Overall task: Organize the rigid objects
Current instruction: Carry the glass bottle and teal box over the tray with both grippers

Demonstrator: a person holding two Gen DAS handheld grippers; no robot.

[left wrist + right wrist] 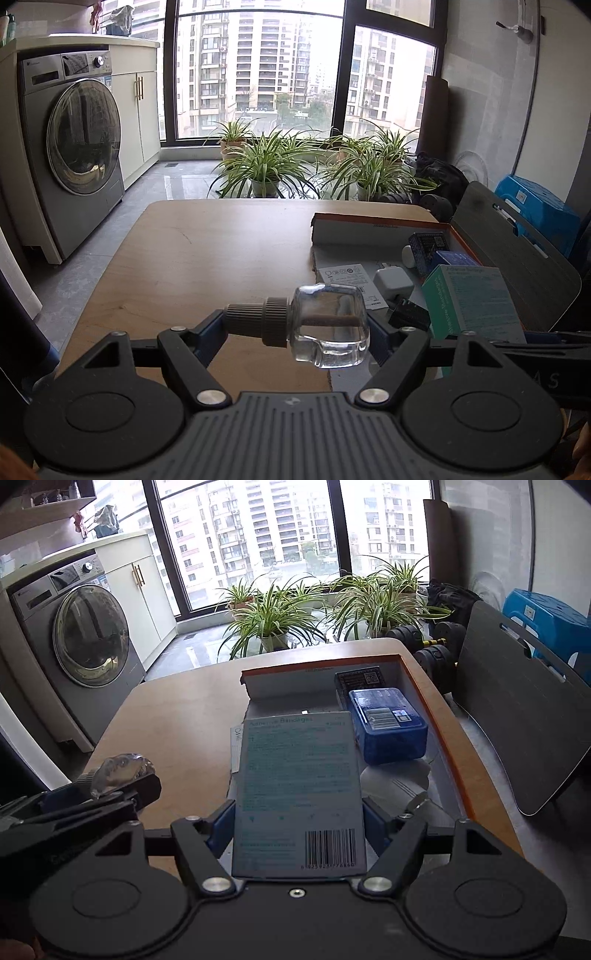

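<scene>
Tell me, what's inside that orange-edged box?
In the orange-edged box: a blue case, a dark carton, a white charger. The bandage box covers whatever lies beneath.

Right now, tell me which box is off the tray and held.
The teal bandage box, clamped in the right hand-held gripper. The blue box and dark box lie in the orange-rimmed tray.

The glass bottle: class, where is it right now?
The glass bottle lies sideways in the left tongs, above the table's near edge, left of the teal bandage box.

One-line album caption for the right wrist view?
Right tongs gripping a teal bandage box above an orange-edged tray.
</scene>
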